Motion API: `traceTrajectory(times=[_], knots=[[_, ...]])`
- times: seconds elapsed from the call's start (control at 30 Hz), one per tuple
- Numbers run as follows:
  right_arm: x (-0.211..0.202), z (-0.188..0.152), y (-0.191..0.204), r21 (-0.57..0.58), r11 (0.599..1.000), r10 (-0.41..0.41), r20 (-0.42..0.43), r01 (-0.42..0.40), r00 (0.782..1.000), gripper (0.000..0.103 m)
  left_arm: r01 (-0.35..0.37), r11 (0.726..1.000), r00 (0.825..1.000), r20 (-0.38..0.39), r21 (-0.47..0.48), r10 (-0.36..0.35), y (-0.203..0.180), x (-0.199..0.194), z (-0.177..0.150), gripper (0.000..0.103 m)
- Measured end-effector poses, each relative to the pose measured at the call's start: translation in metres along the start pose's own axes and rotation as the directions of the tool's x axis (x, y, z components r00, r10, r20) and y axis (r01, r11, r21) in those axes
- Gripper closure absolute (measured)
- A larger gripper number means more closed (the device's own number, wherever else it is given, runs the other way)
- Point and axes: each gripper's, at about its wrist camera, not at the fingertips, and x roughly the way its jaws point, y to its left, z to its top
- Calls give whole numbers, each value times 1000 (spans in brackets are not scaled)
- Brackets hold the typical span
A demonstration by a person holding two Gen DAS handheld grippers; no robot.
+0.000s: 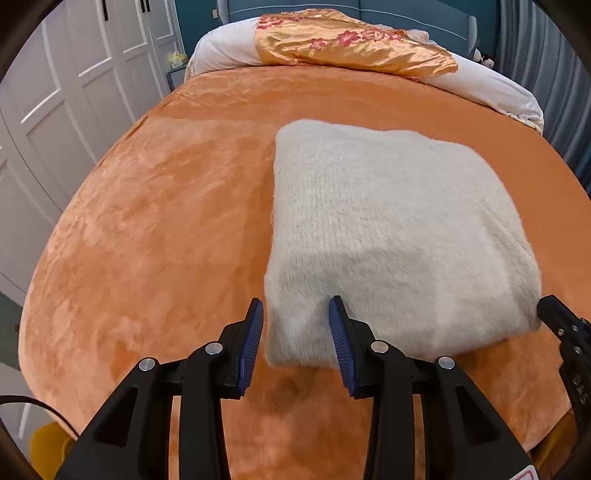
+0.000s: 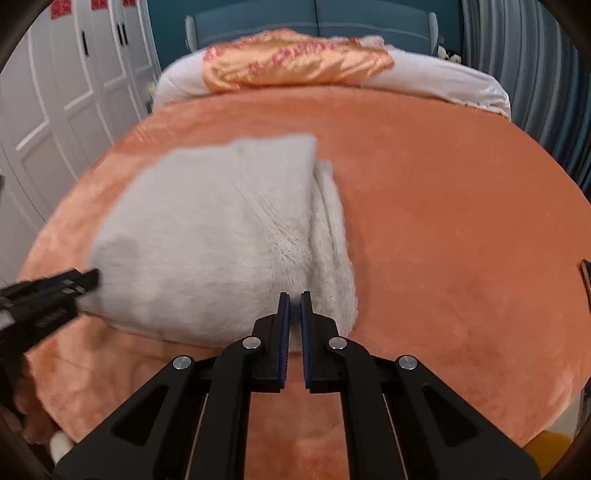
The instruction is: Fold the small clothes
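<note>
A fluffy white knit sweater (image 1: 391, 229) lies folded into a thick rectangle on the orange bed cover (image 1: 155, 221). My left gripper (image 1: 297, 308) is open, its fingers either side of the sweater's near left corner. My right gripper (image 2: 294, 301) is nearly closed on the near right edge of the sweater (image 2: 221, 236), pinching a bit of the white knit between the blue pads. The right gripper shows at the right edge of the left wrist view (image 1: 565, 332). The left gripper shows blurred at the left of the right wrist view (image 2: 51, 291).
A white pillow (image 1: 225, 48) with an orange flowered satin cloth (image 1: 351, 44) lies at the head of the bed before a blue headboard (image 1: 406, 14). White wardrobe doors (image 1: 66, 103) stand to the left. Striped curtains (image 2: 535, 74) hang to the right.
</note>
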Motion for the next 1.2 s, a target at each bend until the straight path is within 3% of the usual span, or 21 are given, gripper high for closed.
traceTrajectory(times=[0.13,0.2,0.27,0.37,0.6,0.77,1.2], knots=[[-27,-10,-4,8,1000,4,23,-4,1000,96,-5,1000,1000,12,-19,6,-7,-20,-11,63],[-32,-19,-4,-4,1000,-11,25,11,1000,93,-28,999,999,26,-24,28,-12,-29,-18,49],[-34,-29,-3,-7,1000,-12,13,12,1000,88,-45,999,998,35,-30,46,-17,-36,-27,41],[-30,-46,-4,-2,1000,-20,-20,20,1000,85,-61,998,997,38,-35,62,-24,-39,-42,36],[-15,-75,-1,-2,996,-84,-49,84,995,64,-88,996,996,-5,-17,88,-30,-18,-80,35],[-8,-80,6,-16,996,-89,-59,88,994,63,-81,996,996,-41,-31,80,-26,-4,-97,34],[1,-88,24,-65,994,-90,-84,84,992,56,-97,995,995,17,-16,98,-28,0,-107,21]])
